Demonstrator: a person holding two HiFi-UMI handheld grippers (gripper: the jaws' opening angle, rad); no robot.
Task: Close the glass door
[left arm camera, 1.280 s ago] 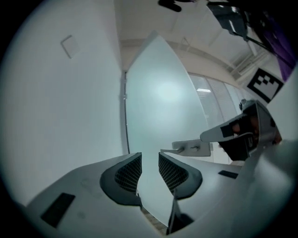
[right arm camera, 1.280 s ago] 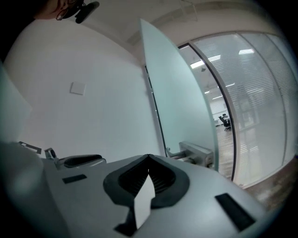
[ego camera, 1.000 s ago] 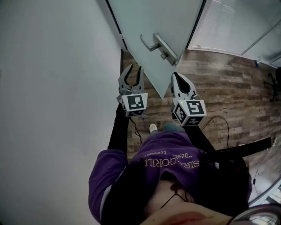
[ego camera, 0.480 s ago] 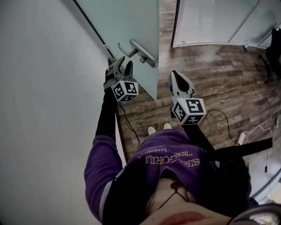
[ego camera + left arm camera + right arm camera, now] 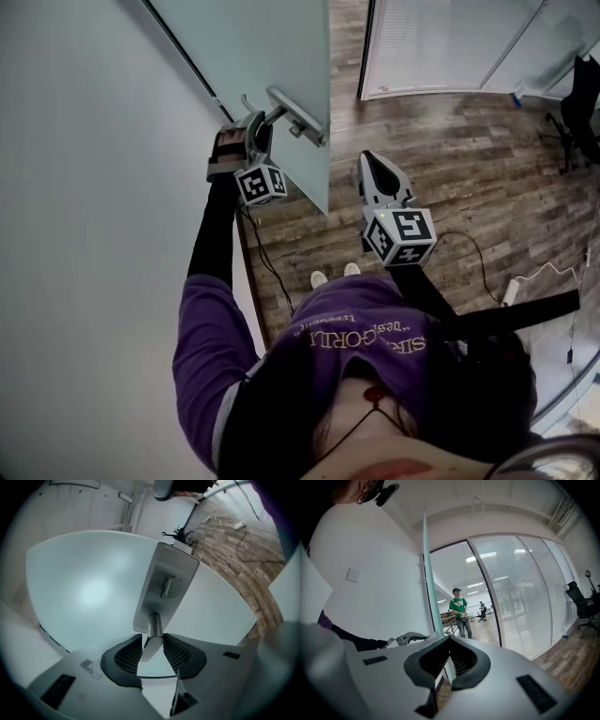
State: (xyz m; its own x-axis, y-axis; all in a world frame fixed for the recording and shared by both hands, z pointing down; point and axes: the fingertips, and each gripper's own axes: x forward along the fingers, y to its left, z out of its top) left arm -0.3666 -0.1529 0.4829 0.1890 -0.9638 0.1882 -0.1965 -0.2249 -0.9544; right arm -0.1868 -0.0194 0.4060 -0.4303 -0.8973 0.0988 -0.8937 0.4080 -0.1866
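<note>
Frosted glass door (image 5: 253, 56) stands ajar, angled out from white wall (image 5: 84, 187) over brown wood-plank floor (image 5: 450, 150). Left tool (image 5: 251, 131) is at the door's silver metal lever handle (image 5: 153, 629). Its jaws have just been opening and stand released, wide apart, with the lever end between the pads, not clamped. Right tool (image 5: 377, 169) hangs apart from the door, just right of its free edge, jaws clenched together on nothing. Right gripper view shows the door edge-on.
</note>
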